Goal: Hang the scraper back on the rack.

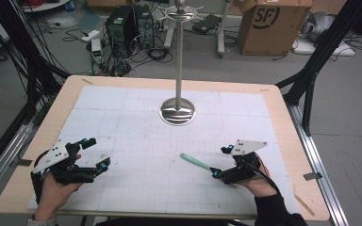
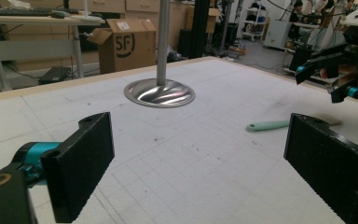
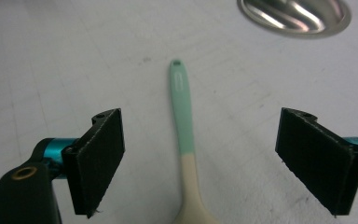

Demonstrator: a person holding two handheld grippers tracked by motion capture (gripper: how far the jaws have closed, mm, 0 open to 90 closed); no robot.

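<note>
A spoon (image 1: pixel 195 162) with a mint-green handle and a cream head lies flat on the white gridded mat (image 1: pixel 136 141). In the right gripper view its handle (image 3: pixel 182 112) runs straight away between the two black pads, touching neither. My right gripper (image 1: pixel 220 162) is open around the spoon's cream end, low over the mat at the front right. At the front left my left gripper (image 1: pixel 99 153) is open with nothing in it. From the left gripper view (image 2: pixel 205 158) the spoon (image 2: pixel 268 125) lies off to the right, and the right gripper (image 2: pixel 326 79) hangs just beyond it.
A metal stand (image 1: pixel 177 111) with a round shiny base and a tall pole rises from the far middle of the mat. Beyond the table are a cardboard box (image 1: pixel 273 26), a computer tower (image 1: pixel 122 26), cables, and black frame struts at both sides.
</note>
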